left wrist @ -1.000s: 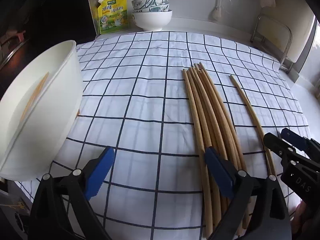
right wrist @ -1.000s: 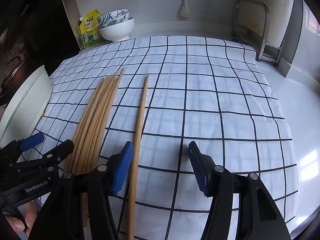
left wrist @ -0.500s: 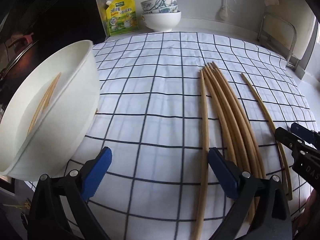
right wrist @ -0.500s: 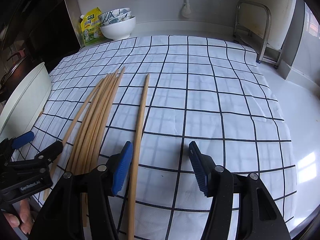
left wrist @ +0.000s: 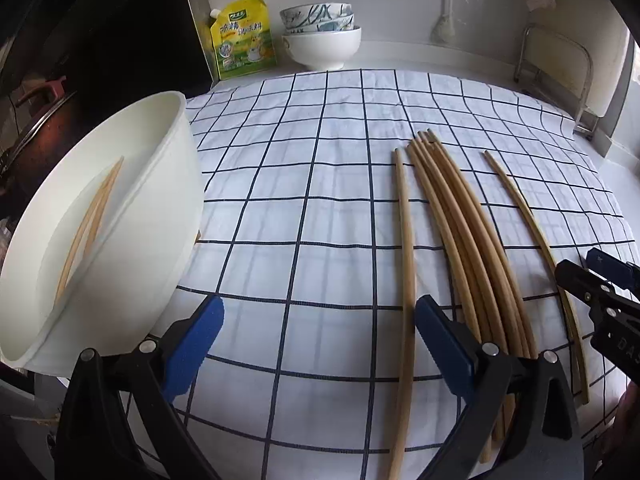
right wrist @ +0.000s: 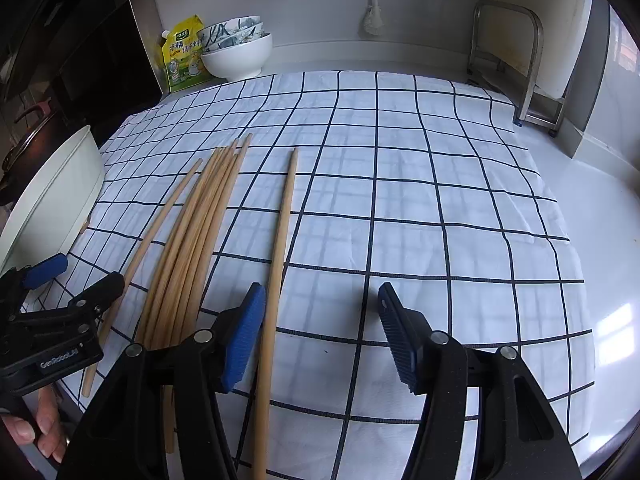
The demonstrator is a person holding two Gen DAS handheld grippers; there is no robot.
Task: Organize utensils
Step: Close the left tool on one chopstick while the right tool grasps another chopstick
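Observation:
Over the checked cloth [left wrist: 320, 168] my left gripper [left wrist: 320, 344] stands open. One bamboo chopstick [left wrist: 404, 260] lies apart from the bundle, just inside its right finger, and no pad presses it. The bundle of several chopsticks [left wrist: 468, 240] lies right of that, with another single chopstick [left wrist: 532, 232] beyond it. A white tub [left wrist: 120, 220] at the left holds two chopsticks [left wrist: 88, 224]. My right gripper [right wrist: 320, 336] is open too. The single chopstick [right wrist: 280, 240] runs along the inner face of its left pad. The bundle [right wrist: 200, 232] and the left gripper [right wrist: 60, 308] lie to its left.
Stacked bowls [left wrist: 320, 40] and a yellow pouch [left wrist: 244, 40] stand at the back wall. A metal rack [right wrist: 520, 60] is at the back right. A dark pot [left wrist: 40, 120] sits beyond the tub. A hand [right wrist: 36, 432] shows at the lower left. The cloth's right half is bare.
One chopstick has come away from the bundle's left side and now lies apart from it. The left gripper has shifted slightly left. The right gripper has stayed still.

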